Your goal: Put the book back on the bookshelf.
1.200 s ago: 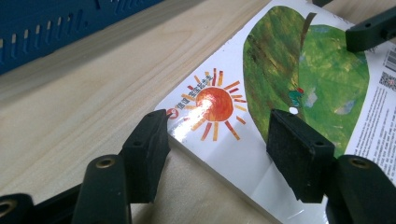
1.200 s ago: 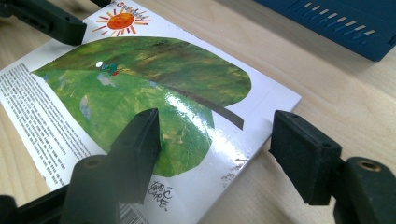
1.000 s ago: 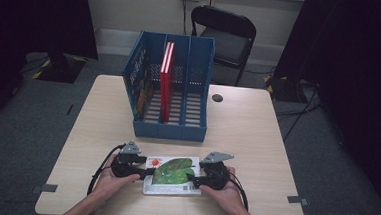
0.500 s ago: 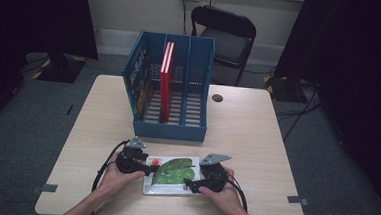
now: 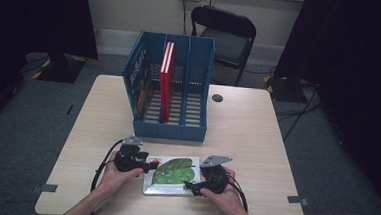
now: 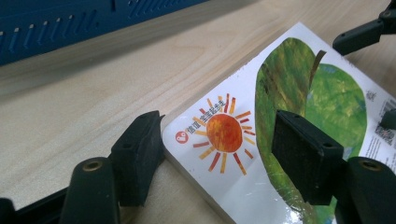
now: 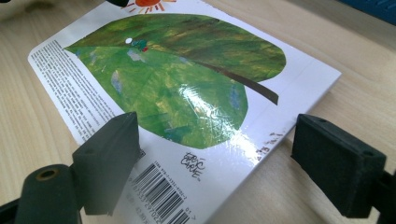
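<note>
Since a second ago the right gripper has slid to the book's near right corner, its jaws having just opened wide and gripping nothing, while the left gripper, jaws apart and straddling the far left corner without pinching, barely shifted. The book lies flat on the table before the blue rack. Judging by this, lifting comes next: both must close on the edges, with free slots right of the red book
</note>
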`<state>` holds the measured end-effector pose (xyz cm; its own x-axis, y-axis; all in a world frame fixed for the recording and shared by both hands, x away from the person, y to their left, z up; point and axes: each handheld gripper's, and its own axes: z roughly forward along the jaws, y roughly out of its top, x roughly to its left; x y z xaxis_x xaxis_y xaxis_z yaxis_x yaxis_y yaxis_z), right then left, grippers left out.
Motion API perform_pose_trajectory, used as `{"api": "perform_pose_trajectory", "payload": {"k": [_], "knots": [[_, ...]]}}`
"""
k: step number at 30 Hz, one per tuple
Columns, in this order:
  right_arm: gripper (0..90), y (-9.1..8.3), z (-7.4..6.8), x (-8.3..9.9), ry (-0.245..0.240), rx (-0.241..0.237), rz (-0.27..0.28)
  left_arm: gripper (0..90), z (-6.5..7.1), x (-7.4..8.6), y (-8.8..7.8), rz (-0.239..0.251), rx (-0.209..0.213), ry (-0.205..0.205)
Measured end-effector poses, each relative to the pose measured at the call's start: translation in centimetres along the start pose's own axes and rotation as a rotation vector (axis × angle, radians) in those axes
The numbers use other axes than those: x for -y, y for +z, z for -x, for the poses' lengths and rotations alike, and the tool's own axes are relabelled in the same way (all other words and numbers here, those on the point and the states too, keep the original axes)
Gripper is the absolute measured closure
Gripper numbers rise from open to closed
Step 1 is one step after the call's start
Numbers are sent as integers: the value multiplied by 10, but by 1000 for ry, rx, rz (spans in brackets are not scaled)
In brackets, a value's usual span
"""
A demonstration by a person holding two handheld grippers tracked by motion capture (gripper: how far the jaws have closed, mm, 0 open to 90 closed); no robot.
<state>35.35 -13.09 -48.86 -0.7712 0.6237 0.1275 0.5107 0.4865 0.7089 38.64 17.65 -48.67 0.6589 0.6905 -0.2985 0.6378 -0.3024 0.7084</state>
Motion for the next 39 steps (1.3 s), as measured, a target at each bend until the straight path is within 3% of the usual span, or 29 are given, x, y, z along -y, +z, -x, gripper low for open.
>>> {"api": "perform_pose_trajectory", "payload": {"k": [8,17,24,39], "knots": [[144,-3,-4,1,-27,-5,-13,343,-1,-1,-2,15,18,-23],[135,-12,-15,9,-46,-12,-31,344,0,-3,-4,18,30,-20],[81,-11,-17,11,-67,-15,-32,345,1,-5,-7,57,42,-50],[70,-11,-22,15,-111,20,-40,348,5,-11,-12,82,46,-56]]}}
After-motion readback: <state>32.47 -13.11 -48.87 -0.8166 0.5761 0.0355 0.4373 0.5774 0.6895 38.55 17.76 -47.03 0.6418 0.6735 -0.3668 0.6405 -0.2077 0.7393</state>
